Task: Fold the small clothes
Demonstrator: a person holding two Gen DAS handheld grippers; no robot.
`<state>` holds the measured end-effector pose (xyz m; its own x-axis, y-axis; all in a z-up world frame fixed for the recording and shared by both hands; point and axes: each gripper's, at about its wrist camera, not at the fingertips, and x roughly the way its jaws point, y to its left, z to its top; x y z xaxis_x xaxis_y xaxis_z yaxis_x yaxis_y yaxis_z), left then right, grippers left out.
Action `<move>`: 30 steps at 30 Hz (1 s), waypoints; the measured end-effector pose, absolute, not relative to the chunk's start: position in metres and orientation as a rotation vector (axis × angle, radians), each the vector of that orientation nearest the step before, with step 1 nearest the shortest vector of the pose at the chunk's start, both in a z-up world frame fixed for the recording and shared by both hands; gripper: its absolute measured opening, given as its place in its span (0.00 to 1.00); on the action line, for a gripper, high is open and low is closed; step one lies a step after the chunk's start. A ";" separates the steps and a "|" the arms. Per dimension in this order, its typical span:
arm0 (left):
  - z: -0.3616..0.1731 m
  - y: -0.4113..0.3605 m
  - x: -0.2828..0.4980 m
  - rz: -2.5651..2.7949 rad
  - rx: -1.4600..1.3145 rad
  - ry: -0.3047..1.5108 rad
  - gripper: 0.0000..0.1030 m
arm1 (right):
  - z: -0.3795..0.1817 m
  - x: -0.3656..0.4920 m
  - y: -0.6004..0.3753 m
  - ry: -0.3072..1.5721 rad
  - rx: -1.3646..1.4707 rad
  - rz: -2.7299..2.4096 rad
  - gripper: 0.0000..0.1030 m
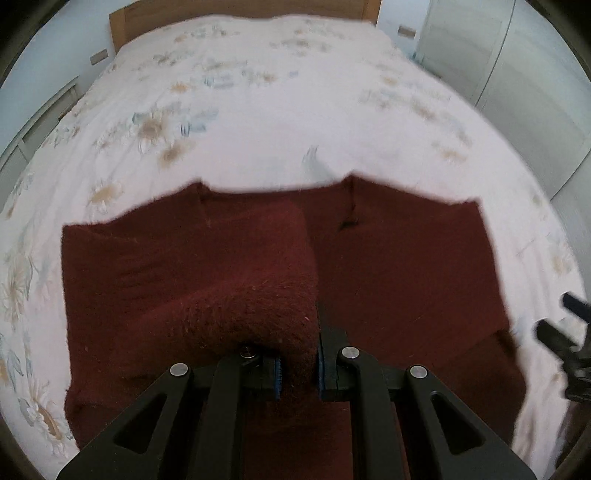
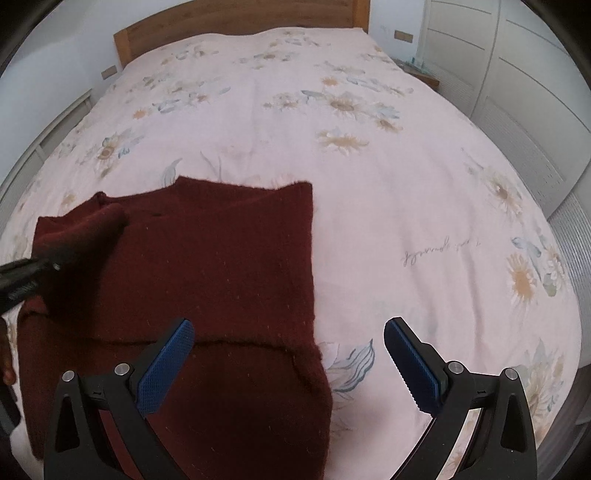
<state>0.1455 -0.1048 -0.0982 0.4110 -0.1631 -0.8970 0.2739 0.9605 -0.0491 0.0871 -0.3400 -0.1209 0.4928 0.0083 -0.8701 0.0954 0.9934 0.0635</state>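
A dark red fuzzy sweater (image 1: 406, 277) lies spread on the bed. My left gripper (image 1: 299, 373) is shut on a fold of the sweater, a sleeve or side flap (image 1: 240, 295), lifted and bent over the body. In the right wrist view the sweater (image 2: 221, 277) lies at the left, with my left gripper (image 2: 33, 273) at its left edge holding the raised fold. My right gripper (image 2: 288, 354) is open and empty, above the sweater's lower right edge; its left finger is over the cloth, its right finger over the bedspread. It shows blurred at the right edge of the left wrist view (image 1: 565, 347).
The bed has a pale pink floral bedspread (image 2: 369, 184) and a wooden headboard (image 2: 240, 22). White wardrobe doors (image 2: 517, 92) stand on the right. A small shelf or nightstand (image 2: 421, 70) is beside the bed's far right corner.
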 end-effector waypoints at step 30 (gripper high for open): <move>-0.146 -0.034 0.125 -0.321 0.249 1.329 0.99 | -0.136 0.074 -0.335 1.089 0.125 -0.029 1.00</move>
<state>0.1251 -0.0343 -0.1463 0.2066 -0.0867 -0.9746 0.3677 0.9299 -0.0048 0.0737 -0.3355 -0.1356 0.4638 0.0378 -0.8851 0.0854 0.9925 0.0872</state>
